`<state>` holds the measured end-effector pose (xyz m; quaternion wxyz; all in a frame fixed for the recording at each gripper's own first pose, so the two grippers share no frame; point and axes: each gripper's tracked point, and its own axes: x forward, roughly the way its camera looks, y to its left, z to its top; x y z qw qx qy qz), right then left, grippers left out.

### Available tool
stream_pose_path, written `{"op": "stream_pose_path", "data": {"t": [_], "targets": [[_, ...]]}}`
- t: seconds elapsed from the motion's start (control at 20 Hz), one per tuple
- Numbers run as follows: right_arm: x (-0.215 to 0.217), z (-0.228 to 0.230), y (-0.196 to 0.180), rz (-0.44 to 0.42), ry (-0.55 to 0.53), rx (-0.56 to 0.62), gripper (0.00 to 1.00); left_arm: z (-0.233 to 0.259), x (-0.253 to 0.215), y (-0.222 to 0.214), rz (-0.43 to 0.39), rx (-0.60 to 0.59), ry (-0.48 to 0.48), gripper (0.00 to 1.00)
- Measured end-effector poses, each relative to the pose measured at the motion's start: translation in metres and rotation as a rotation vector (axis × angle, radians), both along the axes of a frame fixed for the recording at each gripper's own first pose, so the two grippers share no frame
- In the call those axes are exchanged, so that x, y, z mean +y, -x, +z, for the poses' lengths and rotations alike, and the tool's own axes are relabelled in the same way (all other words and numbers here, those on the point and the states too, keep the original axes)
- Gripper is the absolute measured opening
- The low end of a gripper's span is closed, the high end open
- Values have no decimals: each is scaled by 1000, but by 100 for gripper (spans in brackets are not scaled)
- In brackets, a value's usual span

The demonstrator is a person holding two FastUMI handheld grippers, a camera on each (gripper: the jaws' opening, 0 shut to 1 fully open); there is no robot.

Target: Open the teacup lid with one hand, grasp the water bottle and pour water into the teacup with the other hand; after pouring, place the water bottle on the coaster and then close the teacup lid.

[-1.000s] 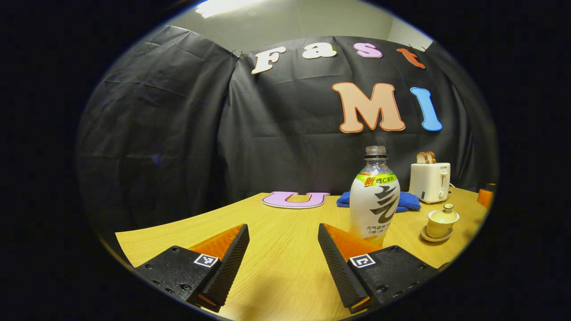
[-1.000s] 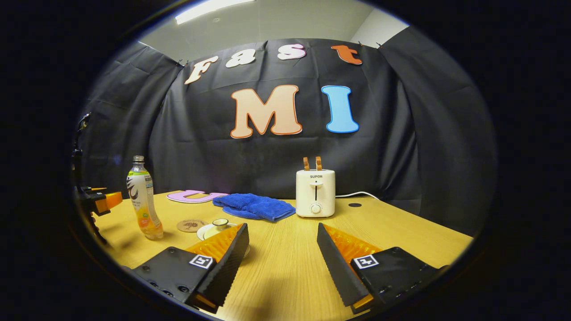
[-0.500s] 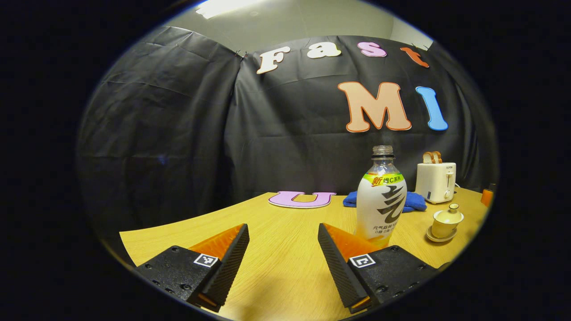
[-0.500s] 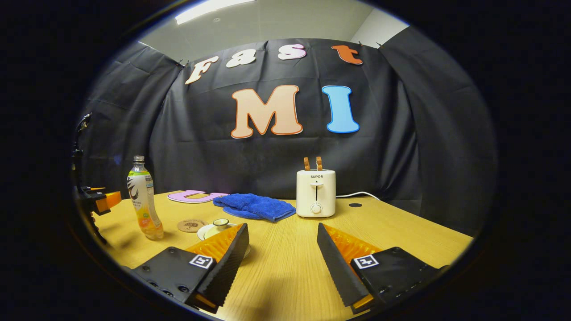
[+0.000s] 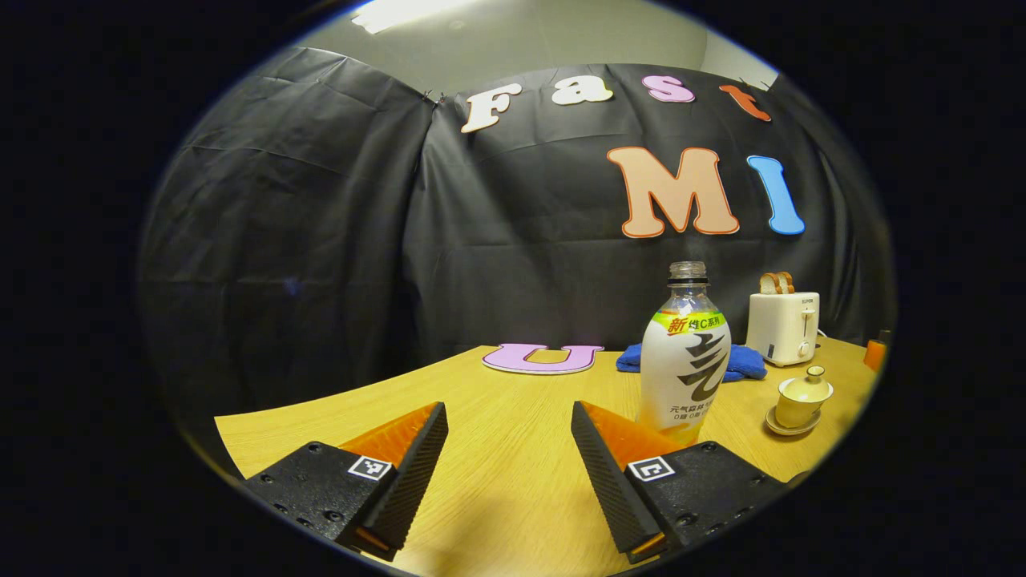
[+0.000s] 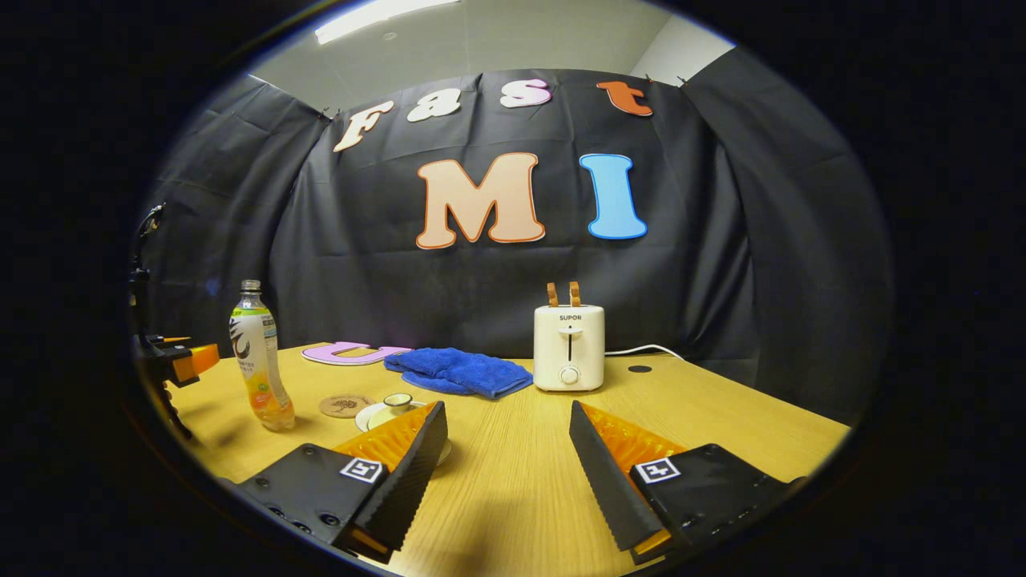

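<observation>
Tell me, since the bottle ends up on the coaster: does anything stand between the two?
Nothing visible does. In the right gripper view the clear plastic water bottle stands left of the round brown coaster, with bare wooden table between them. The lidded cream teacup sits just beyond, to the right.

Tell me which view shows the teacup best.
The left gripper view: the teacup stands in full sight on its saucer, lid on, right of the water bottle. In the right gripper view, the right gripper has one finger hiding most of the cup, leaving its top showing.
</observation>
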<state>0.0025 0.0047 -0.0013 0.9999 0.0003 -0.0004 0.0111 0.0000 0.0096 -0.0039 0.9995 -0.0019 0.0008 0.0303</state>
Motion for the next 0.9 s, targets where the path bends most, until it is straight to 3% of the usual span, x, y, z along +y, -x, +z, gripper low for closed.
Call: {"op": "stream_pose_path", "data": {"t": [0.15,0.3,0.35,0.55,0.9], "targets": [[4,0,1,22,-1,1,100,0,0,0,0,0,0,90],[10,0,-1,54,-2,2,99,0,0,0,0,0,1,90],[17,-1,-1,83,-3,5,94,0,-1,-1,0,0,1,90],[38,-2,-10,178,-8,10,97,1,0,1,0,1,1,90],[67,-4,-26,267,-11,16,94,0,-1,0,0,1,1,90]]}}
